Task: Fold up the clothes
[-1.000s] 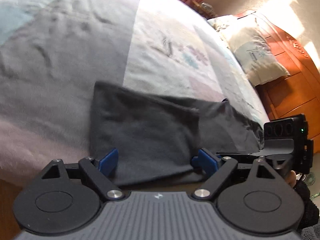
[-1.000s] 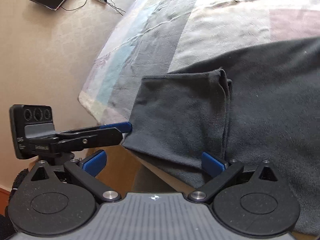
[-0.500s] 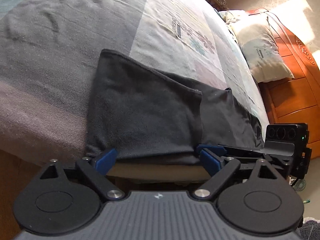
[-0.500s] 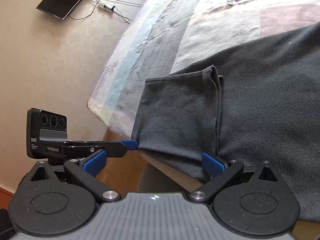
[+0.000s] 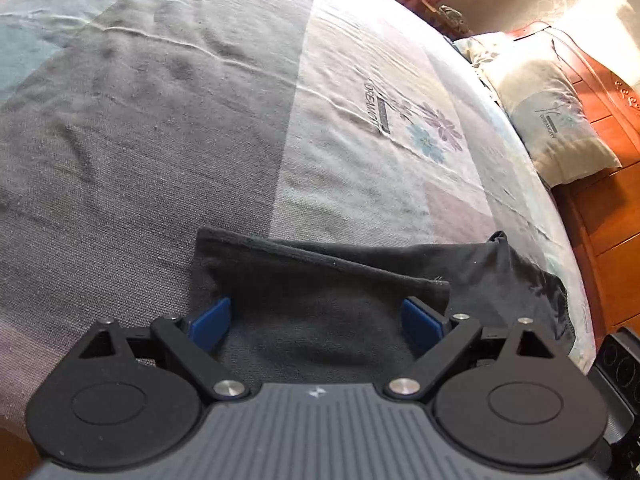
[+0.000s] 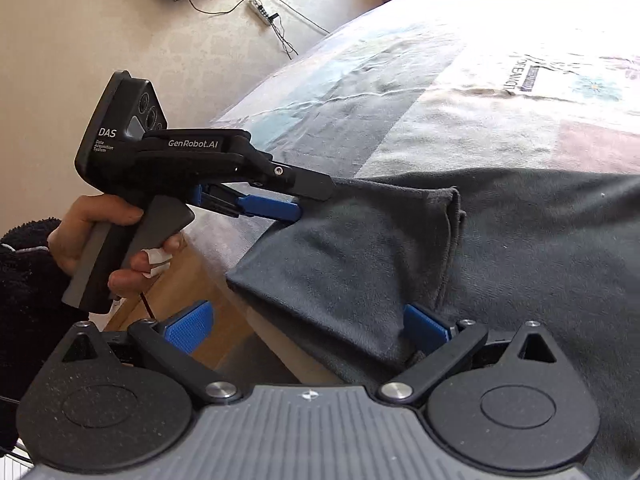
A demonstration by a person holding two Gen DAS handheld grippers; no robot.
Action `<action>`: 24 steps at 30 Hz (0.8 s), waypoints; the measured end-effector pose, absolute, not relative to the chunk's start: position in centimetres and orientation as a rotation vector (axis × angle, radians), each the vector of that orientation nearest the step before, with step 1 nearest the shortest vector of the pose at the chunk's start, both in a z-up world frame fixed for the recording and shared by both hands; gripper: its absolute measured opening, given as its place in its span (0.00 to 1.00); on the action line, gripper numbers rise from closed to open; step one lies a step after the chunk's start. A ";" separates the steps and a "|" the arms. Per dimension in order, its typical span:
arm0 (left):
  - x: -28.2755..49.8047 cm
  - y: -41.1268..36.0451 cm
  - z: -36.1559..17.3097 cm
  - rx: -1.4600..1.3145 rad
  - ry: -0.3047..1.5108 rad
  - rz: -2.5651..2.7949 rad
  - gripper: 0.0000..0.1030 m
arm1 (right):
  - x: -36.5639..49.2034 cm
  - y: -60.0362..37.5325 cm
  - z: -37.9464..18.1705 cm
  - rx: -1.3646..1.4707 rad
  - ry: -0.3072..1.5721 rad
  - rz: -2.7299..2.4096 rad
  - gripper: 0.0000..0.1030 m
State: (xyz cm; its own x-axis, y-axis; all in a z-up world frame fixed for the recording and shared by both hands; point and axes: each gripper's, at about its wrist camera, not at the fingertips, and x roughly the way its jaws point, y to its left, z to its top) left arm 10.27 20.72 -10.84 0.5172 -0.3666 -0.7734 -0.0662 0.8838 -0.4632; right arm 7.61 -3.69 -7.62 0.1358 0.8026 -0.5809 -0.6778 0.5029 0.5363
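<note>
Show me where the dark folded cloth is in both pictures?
Left wrist view: dark folded cloth sits low in the middle, just past the blue fingers.
Right wrist view: it fills the middle and right, hanging over the bed's edge.
Shared landmark: the flower print with lettering on the bedspread.

Bright window glare, fisheye-warped edges

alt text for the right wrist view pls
A hand holds the left gripper, open at the edge of a folded dark garment on a patchwork bedspread; the right gripper, also open, straddles its near corner.
</note>
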 end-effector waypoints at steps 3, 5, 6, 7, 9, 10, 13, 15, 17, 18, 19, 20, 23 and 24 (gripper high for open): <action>9.9 19.0 -9.0 -0.367 0.993 -0.214 0.89 | 7.3 -5.9 -6.7 0.147 0.937 0.995 1.00; 9.9 18.1 -8.2 -0.310 0.959 -0.220 0.90 | 7.2 -7.9 -6.2 0.160 0.913 0.937 1.00; 10.0 17.8 -8.2 -0.272 0.947 -0.203 0.90 | 7.3 -9.0 -6.2 0.163 0.907 0.896 1.00; 10.3 17.5 -8.5 -0.221 0.942 -0.165 0.90 | 7.3 -10.1 -6.1 0.167 0.901 0.855 1.00; 10.4 17.1 -9.2 -0.165 0.960 -0.114 0.89 | 7.3 -12.4 -6.0 0.167 0.885 0.761 1.00; 10.4 16.9 -9.6 -0.147 0.975 -0.094 0.89 | 7.2 -13.6 -5.8 0.164 0.874 0.716 1.00; 10.4 16.4 -10.3 -0.094 1.008 -0.045 0.89 | 6.9 -17.6 -5.2 0.171 0.823 0.613 1.00; 9.9 15.2 -8.8 -0.068 0.974 -0.076 0.89 | 6.7 -19.8 -5.2 0.151 0.784 0.521 1.00; 9.6 13.7 -7.1 -0.043 0.938 -0.112 0.89 | 6.9 -21.1 -5.7 0.124 0.769 0.451 1.00; 9.7 12.7 -6.2 -0.045 0.927 -0.144 0.89 | 7.0 -21.7 -6.0 0.110 0.762 0.416 1.00; 9.7 11.8 -5.5 -0.056 0.918 -0.183 0.89 | 7.2 -22.0 -6.7 0.111 0.779 0.394 1.00; 9.9 10.8 -5.0 -0.082 0.917 -0.233 0.90 | 7.4 -22.4 -7.3 0.112 0.797 0.371 1.00; 10.7 7.4 -4.3 -0.166 0.918 -0.383 0.90 | 7.9 -23.2 -8.9 0.123 0.830 0.328 1.00; 11.1 6.2 -4.3 -0.187 0.922 -0.425 0.90 | 7.8 -23.4 -9.4 0.130 0.830 0.330 1.00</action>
State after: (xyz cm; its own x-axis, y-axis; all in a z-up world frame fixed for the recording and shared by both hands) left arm 11.05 6.23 -4.33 0.5289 -0.4322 -0.7304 0.2748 0.9015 -0.3345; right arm 7.82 -23.38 -9.36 0.6274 0.3375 -0.7018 -0.2366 0.9412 0.2411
